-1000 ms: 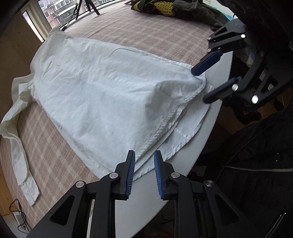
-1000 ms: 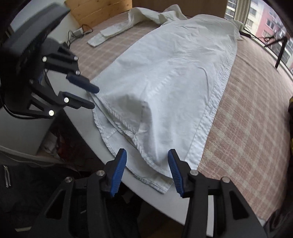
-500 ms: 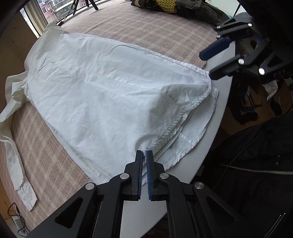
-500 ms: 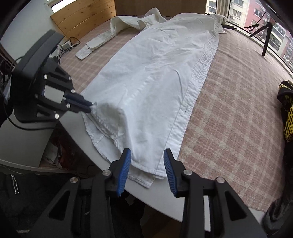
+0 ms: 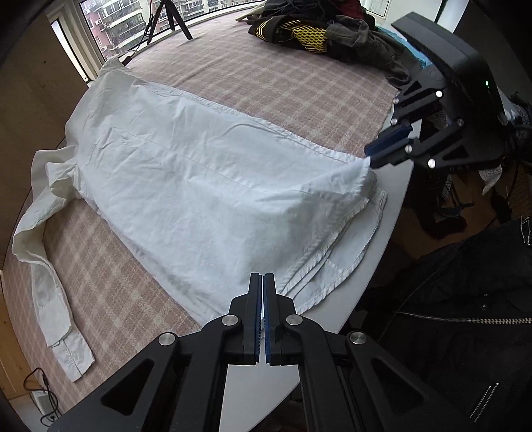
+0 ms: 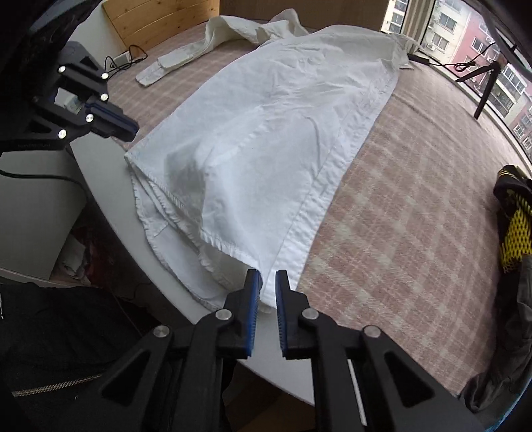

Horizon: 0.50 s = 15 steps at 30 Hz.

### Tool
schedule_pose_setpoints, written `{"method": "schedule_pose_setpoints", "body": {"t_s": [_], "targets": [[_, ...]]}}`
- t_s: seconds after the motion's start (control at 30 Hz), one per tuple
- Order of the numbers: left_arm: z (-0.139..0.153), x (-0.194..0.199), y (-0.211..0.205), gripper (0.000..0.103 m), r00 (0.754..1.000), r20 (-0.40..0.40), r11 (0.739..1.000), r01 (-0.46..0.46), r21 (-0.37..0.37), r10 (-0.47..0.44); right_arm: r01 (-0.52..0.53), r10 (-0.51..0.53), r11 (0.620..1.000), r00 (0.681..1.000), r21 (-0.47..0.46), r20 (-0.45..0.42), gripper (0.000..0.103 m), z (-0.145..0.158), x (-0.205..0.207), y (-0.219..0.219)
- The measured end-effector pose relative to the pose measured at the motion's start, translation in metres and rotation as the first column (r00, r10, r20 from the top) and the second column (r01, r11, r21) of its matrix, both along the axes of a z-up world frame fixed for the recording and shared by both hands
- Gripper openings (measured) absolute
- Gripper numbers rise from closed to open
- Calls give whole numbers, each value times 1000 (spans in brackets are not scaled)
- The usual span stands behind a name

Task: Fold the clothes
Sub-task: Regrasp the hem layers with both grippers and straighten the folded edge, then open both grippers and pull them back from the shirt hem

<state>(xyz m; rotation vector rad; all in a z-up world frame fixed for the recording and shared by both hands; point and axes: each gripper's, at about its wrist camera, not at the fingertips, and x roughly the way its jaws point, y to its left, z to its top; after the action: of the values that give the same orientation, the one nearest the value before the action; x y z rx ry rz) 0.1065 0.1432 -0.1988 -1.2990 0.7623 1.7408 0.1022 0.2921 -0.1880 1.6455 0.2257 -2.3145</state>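
The white shirt (image 5: pixel 199 186) hides its own lower layers near the hem, so how many lie folded beneath cannot be told. The pile of dark clothes (image 5: pixel 319 30) is cut off by the top edge in the left wrist view. The cloth between the right gripper's fingers (image 6: pixel 252 292) is partly hidden.

Your white cotton shirt (image 5: pixel 206 186) lies lengthwise on the pink checked cloth (image 5: pixel 286 76) covering the round table (image 5: pixel 395 186), its hem overhanging the bare near rim. A heap of dark clothes (image 5: pixel 319 30) sits behind, far right.
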Motion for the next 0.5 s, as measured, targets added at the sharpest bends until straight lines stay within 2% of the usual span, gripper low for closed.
{"method": "schedule_pose_setpoints", "body": {"t_s": [0.13, 0.23, 0.33, 0.4, 0.5], "targets": [[-10, 2, -2, 1, 1000, 18, 1000, -4, -27, 5, 16, -17, 998, 1000, -53, -16, 10, 11, 0, 3], [-21, 8, 3, 14, 1000, -6, 998, 15, -62, -15, 10, -11, 999, 1000, -41, -21, 11, 8, 2, -3], [-33, 9, 2, 16, 1000, -17, 995, -4, -95, 3, 92, -92, 991, 996, -95, 1, 14, 2, 5, 12], [-36, 8, -4, 18, 1000, -21, 996, -25, -86, 23, 146, -145, 981, 989, -129, 18, 25, -1, 7, 22], [-37, 3, -26, 25, 994, -12, 992, -111, -52, 111, 227, -222, 957, 974, -179, 47, 32, -7, 10, 37]]}}
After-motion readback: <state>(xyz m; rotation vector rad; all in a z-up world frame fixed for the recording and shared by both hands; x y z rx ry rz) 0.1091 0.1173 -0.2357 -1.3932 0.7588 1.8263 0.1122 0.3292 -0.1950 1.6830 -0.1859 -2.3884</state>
